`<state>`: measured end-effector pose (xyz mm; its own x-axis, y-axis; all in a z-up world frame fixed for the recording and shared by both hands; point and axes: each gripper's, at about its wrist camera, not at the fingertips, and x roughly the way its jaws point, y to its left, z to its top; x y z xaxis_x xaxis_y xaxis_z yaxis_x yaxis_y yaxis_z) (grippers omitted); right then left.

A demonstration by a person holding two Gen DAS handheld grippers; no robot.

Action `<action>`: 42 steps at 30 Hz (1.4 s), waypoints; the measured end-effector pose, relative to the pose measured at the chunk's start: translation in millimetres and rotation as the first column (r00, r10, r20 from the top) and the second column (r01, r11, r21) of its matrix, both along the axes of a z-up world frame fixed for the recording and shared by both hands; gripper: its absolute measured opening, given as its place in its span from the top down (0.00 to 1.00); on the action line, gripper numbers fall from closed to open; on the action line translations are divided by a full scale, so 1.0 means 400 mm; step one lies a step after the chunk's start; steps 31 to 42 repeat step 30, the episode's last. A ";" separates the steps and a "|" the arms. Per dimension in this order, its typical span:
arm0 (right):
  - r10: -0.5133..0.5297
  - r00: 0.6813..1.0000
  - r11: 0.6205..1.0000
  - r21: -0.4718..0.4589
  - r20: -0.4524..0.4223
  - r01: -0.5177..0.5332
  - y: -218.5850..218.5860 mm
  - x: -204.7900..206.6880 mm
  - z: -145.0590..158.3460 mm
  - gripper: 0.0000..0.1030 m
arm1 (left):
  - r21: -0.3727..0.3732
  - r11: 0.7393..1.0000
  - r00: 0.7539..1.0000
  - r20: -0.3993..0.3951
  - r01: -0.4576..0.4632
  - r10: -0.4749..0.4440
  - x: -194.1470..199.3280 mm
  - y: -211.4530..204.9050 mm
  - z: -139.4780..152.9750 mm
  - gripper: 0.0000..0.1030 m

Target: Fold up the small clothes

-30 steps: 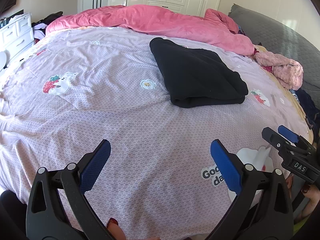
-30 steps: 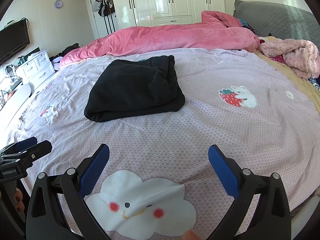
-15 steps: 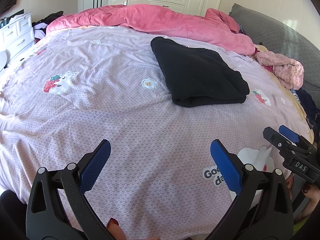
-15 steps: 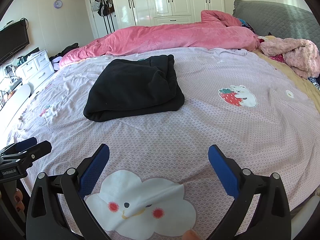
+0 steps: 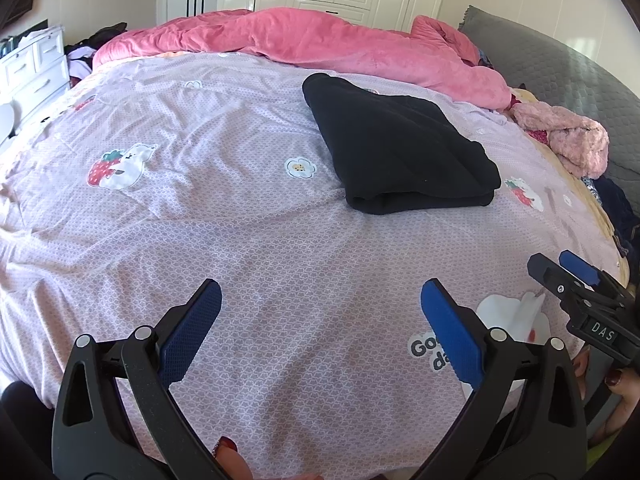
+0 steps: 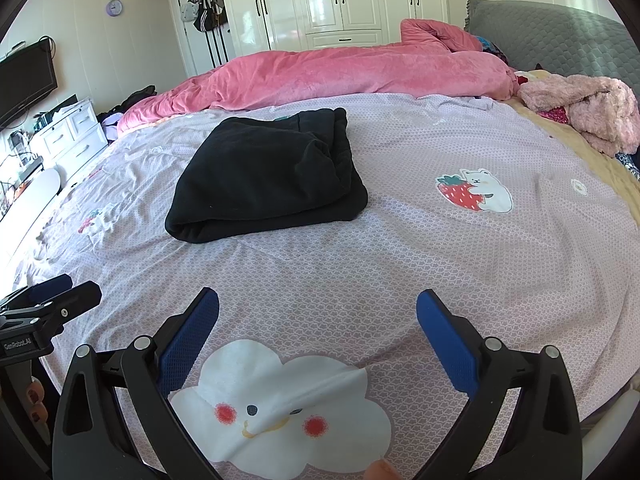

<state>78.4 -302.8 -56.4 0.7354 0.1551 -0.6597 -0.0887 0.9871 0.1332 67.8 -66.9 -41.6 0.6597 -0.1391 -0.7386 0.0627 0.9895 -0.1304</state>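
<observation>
A black garment point(image 5: 396, 148) lies folded into a thick rectangle on the lilac bedsheet point(image 5: 224, 208), toward the far side of the bed; it also shows in the right wrist view point(image 6: 264, 180). My left gripper point(image 5: 320, 320) is open and empty, held low over the near part of the bed, well short of the garment. My right gripper point(image 6: 318, 324) is open and empty, above a white cloud print on the sheet. Each gripper shows at the edge of the other's view: the right one point(image 5: 576, 280), the left one point(image 6: 56, 296).
A pink duvet point(image 5: 320, 44) is bunched along the far side of the bed. A fluffy pink garment point(image 6: 588, 108) lies at the right by a grey headboard point(image 6: 560, 36). White drawers point(image 6: 68, 136) stand at the left, white wardrobes point(image 6: 340, 0) behind.
Both views have shifted very slightly; the black garment sits a touch lower in the left wrist view. Both grippers stay open and the garment has not moved.
</observation>
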 end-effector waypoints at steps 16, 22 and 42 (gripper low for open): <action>-0.280 0.954 0.958 0.099 0.108 0.270 -0.195 -0.097 0.072 0.04 | 0.051 0.998 1.000 0.000 0.028 -0.028 -0.005 0.022 0.017 0.09; -0.638 0.764 0.770 0.063 0.099 0.635 -0.487 -0.308 0.047 0.04 | 0.028 0.996 0.997 0.006 -0.081 0.081 0.023 0.212 0.045 0.09; -0.943 0.318 0.330 -0.166 -0.093 0.929 -0.841 -0.605 -0.143 0.04 | 0.066 0.886 0.885 -0.064 -0.458 0.462 0.118 0.710 0.014 0.09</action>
